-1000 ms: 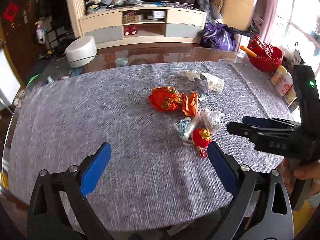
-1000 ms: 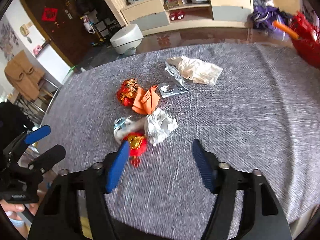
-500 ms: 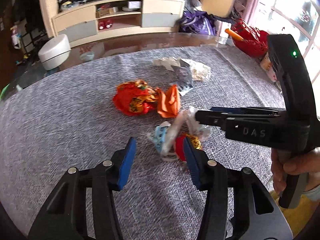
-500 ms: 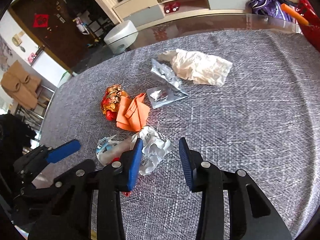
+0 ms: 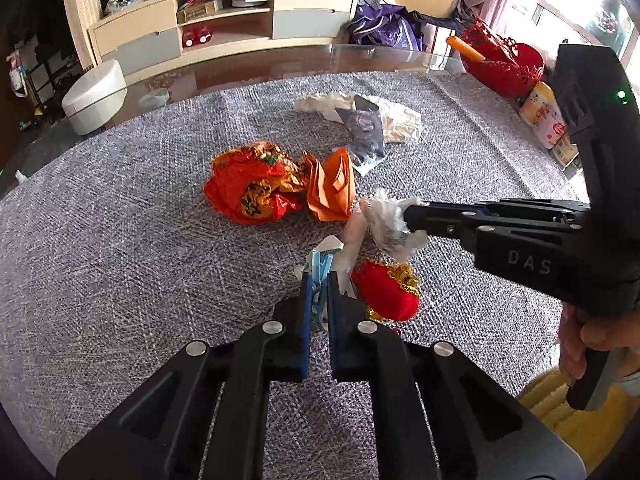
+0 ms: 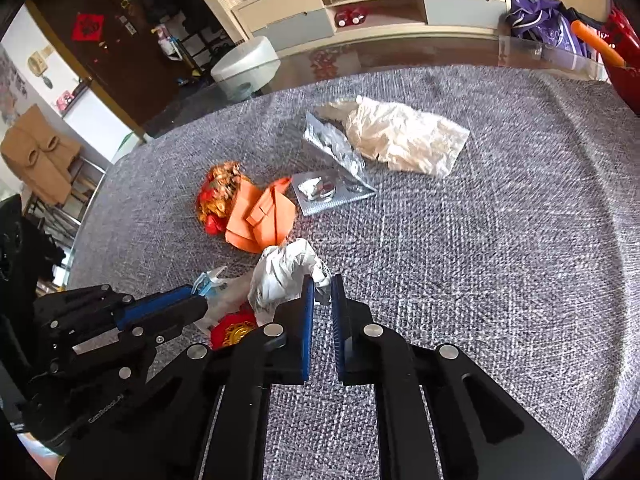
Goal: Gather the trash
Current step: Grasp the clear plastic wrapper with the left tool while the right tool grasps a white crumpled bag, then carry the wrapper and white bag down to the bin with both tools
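The left gripper [image 5: 319, 284] pinches a blue-and-white wrapper [image 5: 320, 258] on the grey tablecloth [image 5: 120, 240]. The right gripper [image 5: 412, 214] clamps a crumpled white wad [image 5: 390, 220], just above a red ornament [image 5: 386, 292]. Beyond lie 2 orange scraps.

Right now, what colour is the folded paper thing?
Orange; the folded paper shows best in the right wrist view.

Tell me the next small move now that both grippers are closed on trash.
Probably lift both together. The left gripper pinches the blue-and-white wrapper, the right gripper the crumpled white plastic. The two pieces look joined, so pulling apart may tear them.
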Demonstrator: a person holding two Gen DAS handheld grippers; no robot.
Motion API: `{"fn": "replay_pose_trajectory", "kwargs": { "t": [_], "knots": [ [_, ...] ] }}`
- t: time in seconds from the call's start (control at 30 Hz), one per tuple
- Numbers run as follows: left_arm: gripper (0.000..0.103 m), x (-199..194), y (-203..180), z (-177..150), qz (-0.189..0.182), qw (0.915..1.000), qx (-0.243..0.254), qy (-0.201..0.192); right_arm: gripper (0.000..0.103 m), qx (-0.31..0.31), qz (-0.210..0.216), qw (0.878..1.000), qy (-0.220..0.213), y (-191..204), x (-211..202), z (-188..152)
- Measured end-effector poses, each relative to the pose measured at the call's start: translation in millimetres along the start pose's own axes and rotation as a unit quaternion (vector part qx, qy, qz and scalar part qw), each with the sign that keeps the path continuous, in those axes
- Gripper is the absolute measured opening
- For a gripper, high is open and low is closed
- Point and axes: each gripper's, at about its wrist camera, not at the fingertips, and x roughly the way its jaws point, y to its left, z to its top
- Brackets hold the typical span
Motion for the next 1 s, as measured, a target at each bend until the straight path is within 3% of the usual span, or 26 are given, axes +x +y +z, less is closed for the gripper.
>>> {"fn": "replay_pose_trajectory", "kwargs": {
  "t": [0.5,0.87,1.0],
  "knots": [
    [0.005,-86.9,3.5,-0.1,0.036,0.9955,-0.011,-0.086,0.01,-0.02,-0.007,0.997,-0.076,0.5,-65.2,-4.1],
    [0.005,-144.9,-40.8,-48.1,0.045,0.9928,-0.014,-0.111,0.01,-0.073,-0.024,0.992,-0.095,28.3,-117.5,-59.9],
    [0.005,-149.8,-54.8,-68.3,0.036,0.9933,-0.019,-0.109,0.01,-0.062,-0.011,0.995,-0.076,24.6,-119.2,-88.2]
  ]
}}
